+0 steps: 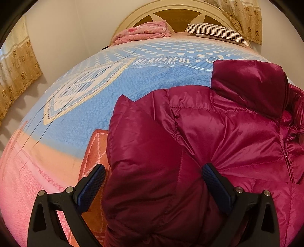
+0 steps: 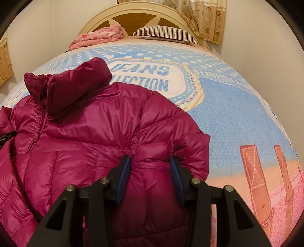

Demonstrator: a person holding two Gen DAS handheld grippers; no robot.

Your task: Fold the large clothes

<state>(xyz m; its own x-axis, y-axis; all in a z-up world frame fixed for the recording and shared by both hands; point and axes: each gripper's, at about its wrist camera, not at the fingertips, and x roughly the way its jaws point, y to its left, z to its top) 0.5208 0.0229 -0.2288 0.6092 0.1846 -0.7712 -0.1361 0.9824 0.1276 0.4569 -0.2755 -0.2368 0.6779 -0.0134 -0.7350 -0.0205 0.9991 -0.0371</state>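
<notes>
A magenta puffer jacket (image 1: 218, 133) lies front up on the bed, collar toward the headboard; it also shows in the right wrist view (image 2: 91, 133). My left gripper (image 1: 153, 176) is open, its jaws standing on either side of the jacket's left sleeve (image 1: 144, 152) without squeezing it. My right gripper (image 2: 150, 167) is partly closed, its jaws pinching the right sleeve (image 2: 152, 171), which bulges between the blue pads. The zipper (image 1: 286, 157) runs down the jacket's middle.
The jacket rests on a blue, white and pink printed bedspread (image 1: 95, 95). A folded pink quilt (image 1: 144, 32) and a striped pillow (image 1: 216, 32) lie by the cream headboard (image 2: 136, 11). Beige curtains (image 1: 17, 72) hang by the walls.
</notes>
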